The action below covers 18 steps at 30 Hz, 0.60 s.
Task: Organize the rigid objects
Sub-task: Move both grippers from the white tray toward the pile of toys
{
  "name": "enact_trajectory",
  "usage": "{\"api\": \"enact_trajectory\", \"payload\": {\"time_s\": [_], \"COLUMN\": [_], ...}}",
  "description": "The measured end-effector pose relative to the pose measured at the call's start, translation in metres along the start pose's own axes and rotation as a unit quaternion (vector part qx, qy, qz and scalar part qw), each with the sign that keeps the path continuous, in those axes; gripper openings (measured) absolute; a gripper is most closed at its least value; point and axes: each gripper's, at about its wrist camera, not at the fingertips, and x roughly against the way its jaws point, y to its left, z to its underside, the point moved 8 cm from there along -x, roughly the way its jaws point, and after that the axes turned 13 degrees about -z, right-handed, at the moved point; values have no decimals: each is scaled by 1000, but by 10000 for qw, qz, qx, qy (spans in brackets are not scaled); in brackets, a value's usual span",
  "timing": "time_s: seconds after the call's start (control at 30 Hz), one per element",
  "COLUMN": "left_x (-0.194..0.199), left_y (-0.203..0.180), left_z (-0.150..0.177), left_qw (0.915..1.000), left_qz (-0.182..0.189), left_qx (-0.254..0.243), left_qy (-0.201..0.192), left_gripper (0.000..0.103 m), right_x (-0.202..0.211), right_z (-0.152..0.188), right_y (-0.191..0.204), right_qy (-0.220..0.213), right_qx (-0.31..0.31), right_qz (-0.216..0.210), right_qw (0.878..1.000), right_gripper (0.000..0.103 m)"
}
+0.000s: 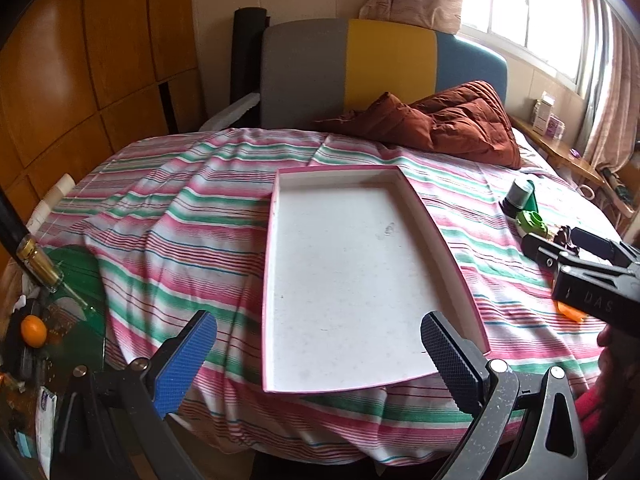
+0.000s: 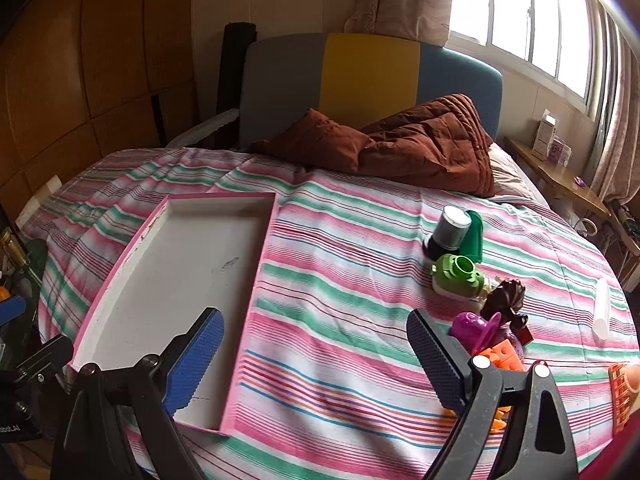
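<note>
A shallow pink tray [image 1: 440, 236] [image 2: 256, 280] with a white floor lies empty on the striped bed. To its right sits a cluster of toys: a grey-capped dark jar [image 2: 450, 232] [image 1: 518, 196], a green piece [image 2: 474, 236] behind it, a green toy camera [image 2: 458, 276] [image 1: 530, 222], a dark brown figure [image 2: 506, 298], a purple toy [image 2: 474, 326] and an orange brick [image 2: 504, 356]. My left gripper [image 1: 318, 346] hangs open over the tray's near end. My right gripper [image 2: 314, 344] is open above the sheet, between tray and toys; the left wrist view shows it as a black body [image 1: 580, 268].
A rust-brown quilt [image 2: 420, 148] lies bunched at the headboard [image 2: 372, 76]. A white tube [image 2: 602, 308] rests on the bed's right side. A wooden ledge [image 2: 560, 176] with small boxes runs under the window. Left of the bed, a green glass table [image 1: 80, 276] carries a bottle and an orange.
</note>
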Motion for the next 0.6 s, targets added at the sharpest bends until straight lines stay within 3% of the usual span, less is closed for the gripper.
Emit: {"api": "enact_trajectory", "payload": {"time_s": [0.33,0.6], "left_x": [0,7], "left_y": [-57,-131], "left_z": [-7,-11], "left_qw": [9968,9849], "left_qz": [424,951], "left_qx": [-672,-1436], "left_qy": [-42,-147], "left_gripper": [103,103], "right_x": [37,85], "right_z": [10,28], "right_y": [-114,-197], "right_qy": [-67,-276], "right_qx": [-1117,-2039], "right_qz": [383,604], "right_qw": [9930,9767], "right_gripper": [94,95]}}
